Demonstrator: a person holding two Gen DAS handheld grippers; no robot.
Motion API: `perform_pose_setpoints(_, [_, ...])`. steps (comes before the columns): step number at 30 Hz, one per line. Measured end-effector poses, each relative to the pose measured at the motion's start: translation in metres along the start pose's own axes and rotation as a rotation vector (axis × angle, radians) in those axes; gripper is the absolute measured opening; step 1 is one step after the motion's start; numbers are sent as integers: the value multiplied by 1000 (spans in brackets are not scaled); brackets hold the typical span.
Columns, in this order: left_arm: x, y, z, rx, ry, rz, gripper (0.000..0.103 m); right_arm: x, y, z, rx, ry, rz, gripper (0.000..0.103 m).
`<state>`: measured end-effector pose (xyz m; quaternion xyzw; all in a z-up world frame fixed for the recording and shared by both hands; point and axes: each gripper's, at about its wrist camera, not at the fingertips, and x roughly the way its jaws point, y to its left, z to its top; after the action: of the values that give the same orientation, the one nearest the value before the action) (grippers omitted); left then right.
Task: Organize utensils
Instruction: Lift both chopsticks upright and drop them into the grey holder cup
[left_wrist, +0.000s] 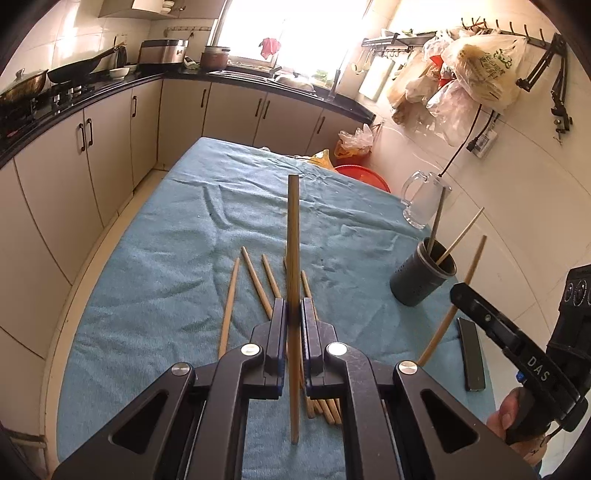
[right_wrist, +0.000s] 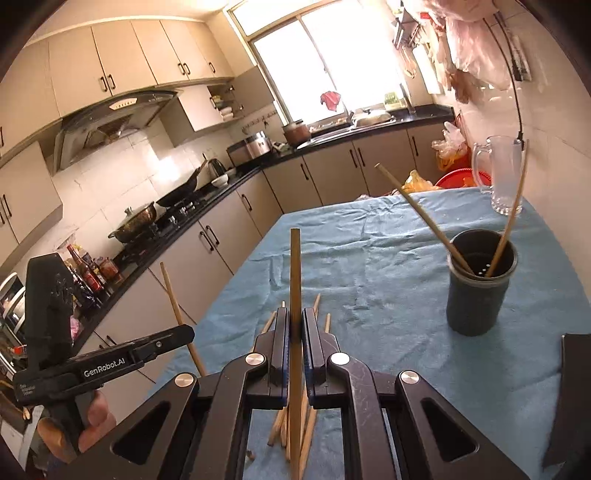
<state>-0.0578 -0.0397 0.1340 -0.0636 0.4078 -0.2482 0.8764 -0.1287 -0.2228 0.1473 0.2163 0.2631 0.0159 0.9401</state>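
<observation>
Both grippers, left (left_wrist: 294, 314) and right (right_wrist: 294, 325), clamp single chopsticks (left_wrist: 293, 258); tilted entry could tip the holder (right_wrist: 476, 288).

Around me is a kitchen with beige cabinets (right_wrist: 207, 236) under a black counter (left_wrist: 110, 83), white tiled walls (right_wrist: 122, 162), a range hood (right_wrist: 114, 114), and a bright window (right_wrist: 332, 59) giving strong daylight.

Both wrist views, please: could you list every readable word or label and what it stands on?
"DAS": on the right gripper, along its body.
"GenRobot.AI": on the left gripper, along its body.
Small print below "GenRobot.AI": too small to read.
Green print on the hanging plastic bag: blurred, unreadable.
Labels on the sauce bottles: unreadable.
</observation>
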Motion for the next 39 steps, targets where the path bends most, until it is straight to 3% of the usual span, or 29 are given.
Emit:
perform_pose_setpoints(20, [-20,-19,2,21,-31,-9,7,-51,-40,6,117,-112,0,7])
perform_pose_setpoints(39, [-26,-73,13,101,-38,-51,7,-97,-80,9,198,-201,-38,7])
